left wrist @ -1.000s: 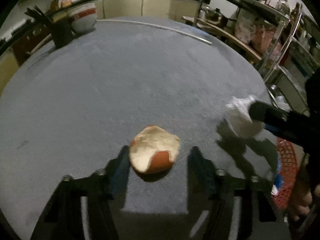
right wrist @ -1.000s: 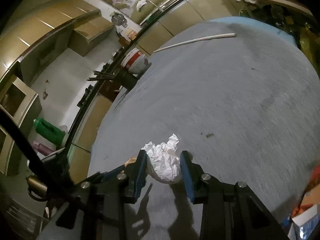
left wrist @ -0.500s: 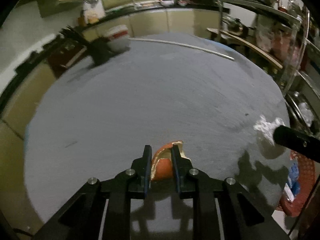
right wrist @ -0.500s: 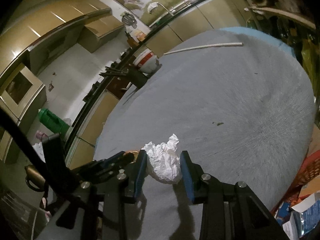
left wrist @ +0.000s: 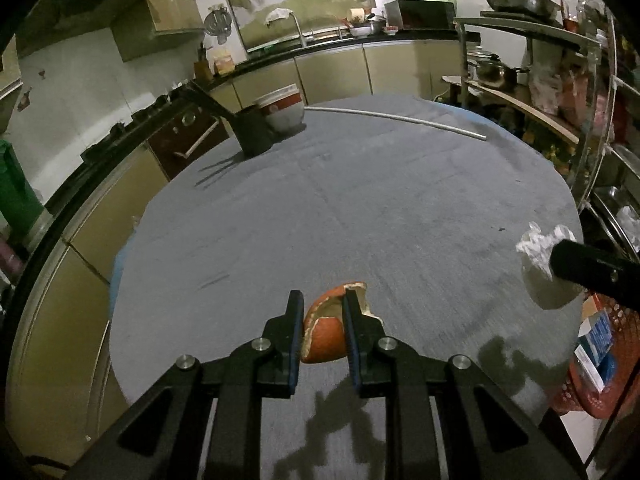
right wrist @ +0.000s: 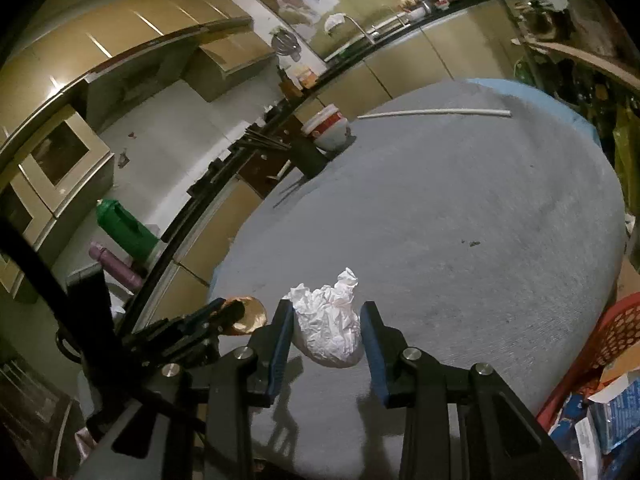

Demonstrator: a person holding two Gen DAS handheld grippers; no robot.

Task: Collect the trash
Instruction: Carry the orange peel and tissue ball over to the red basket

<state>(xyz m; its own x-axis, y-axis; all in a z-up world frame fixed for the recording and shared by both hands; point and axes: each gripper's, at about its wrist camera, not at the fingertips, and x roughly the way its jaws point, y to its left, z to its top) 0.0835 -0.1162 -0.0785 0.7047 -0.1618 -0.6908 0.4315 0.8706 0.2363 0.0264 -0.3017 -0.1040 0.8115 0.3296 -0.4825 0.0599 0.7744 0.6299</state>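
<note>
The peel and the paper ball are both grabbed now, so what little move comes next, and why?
Probably carry both toward the red basket at the table's right edge. The left gripper is shut on the peel, the right gripper on the paper ball, and both look lifted clear, with their shadows below. The basket already holds cartons, so it seems to be the bin.

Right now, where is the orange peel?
In the left wrist view, the orange peel is pinched in the left gripper, lifted above the grey table. The right gripper beside it holds a crumpled tissue.
</note>
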